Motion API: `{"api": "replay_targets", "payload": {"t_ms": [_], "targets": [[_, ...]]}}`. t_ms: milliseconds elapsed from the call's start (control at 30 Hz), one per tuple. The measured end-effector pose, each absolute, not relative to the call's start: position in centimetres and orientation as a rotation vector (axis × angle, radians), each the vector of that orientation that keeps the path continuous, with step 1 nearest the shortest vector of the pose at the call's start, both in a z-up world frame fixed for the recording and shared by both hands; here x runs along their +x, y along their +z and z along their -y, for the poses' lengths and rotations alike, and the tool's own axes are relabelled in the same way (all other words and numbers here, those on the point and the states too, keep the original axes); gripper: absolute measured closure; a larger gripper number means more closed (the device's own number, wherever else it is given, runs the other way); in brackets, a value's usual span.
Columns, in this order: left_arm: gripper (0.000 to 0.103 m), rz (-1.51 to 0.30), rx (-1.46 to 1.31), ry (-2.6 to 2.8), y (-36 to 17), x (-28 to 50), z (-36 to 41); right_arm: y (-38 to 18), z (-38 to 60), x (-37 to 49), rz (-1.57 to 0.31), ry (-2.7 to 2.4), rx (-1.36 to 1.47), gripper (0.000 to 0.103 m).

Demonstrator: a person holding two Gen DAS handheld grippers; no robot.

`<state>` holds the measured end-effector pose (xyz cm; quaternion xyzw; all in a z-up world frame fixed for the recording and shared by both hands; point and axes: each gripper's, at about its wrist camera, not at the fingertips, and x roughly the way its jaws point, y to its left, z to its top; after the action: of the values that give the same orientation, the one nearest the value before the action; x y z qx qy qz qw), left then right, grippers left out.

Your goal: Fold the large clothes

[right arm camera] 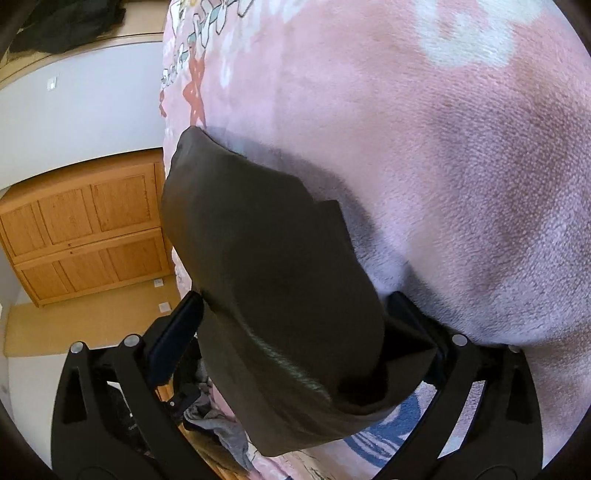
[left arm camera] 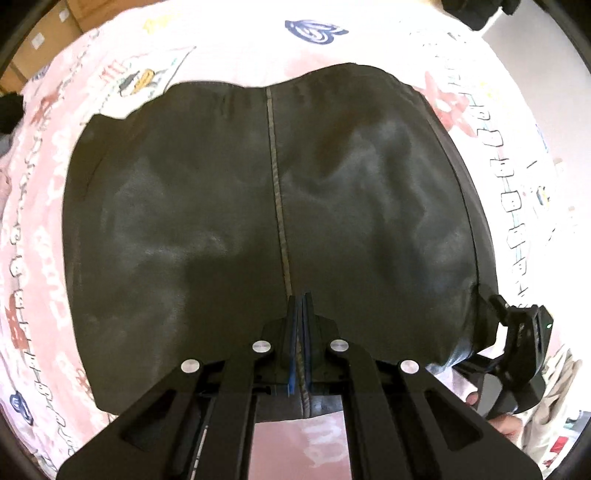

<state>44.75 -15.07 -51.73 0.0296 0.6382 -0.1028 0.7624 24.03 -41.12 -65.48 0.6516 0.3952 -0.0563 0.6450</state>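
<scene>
Left claw: jaws together, clamped on the near edge of the dark garment right at its pale centre seam; the cloth runs up between the blue pads and the seam continues under them. The garment is a smooth, faintly shiny black piece spread flat over the pink printed blanket on the bed, its far edge toward the head of the bed, its near edge lifted slightly clear of the blanket where the claw holds it. Cardboard boxes show past the far left corner of the bed. Toward the right edge of the garment, the right claw sits at the near right corner; its jaws stand wide apart, and a folded lobe of the dark cloth lies between the two fingers without either pad pressing on it, so that corner reads as let go, not held. A wooden cabinet and floor lie beyond the side of the bed in the right wrist view. Judgement: the step in hand is a fold with the left side carrying the edge while the right side is free. Next move probably calls for the right claw to either back clear of the loose lobe or close on it squarely, then both carry the near edge toward the far edge, keeping the seam straight; slippery fabric may slide.
</scene>
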Motion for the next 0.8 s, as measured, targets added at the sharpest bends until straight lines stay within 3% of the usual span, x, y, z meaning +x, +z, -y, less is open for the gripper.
{"api": "replay_targets", "payload": {"t_ms": [100,167,233,333,567,800], "targets": [[0.1,-1.386,0.079,-0.218,-51.6,44.5,14.3,-64.2,40.0,25.0,-0.96,-0.13,1.36,0.014],[0.1,-1.404,0.066,-0.212,-52.0,44.5,13.7,-63.5,40.1,25.0,-0.968,-0.155,1.351,0.03],[0.1,-1.416,0.071,-0.193,-52.5,44.3,13.0,-62.3,40.0,25.0,-0.945,-0.173,1.354,0.033],[0.1,-1.443,0.049,-0.167,-53.5,44.3,11.8,-60.7,39.0,25.7,-0.946,-0.165,1.262,0.034],[0.1,-1.536,-0.155,-0.186,-56.6,44.6,9.9,-63.2,39.5,26.7,-0.984,-0.23,1.308,0.032],[0.1,-1.538,-0.301,-0.201,-56.1,43.6,9.6,-61.8,39.6,27.3,-0.997,-0.205,1.256,0.045]]}}
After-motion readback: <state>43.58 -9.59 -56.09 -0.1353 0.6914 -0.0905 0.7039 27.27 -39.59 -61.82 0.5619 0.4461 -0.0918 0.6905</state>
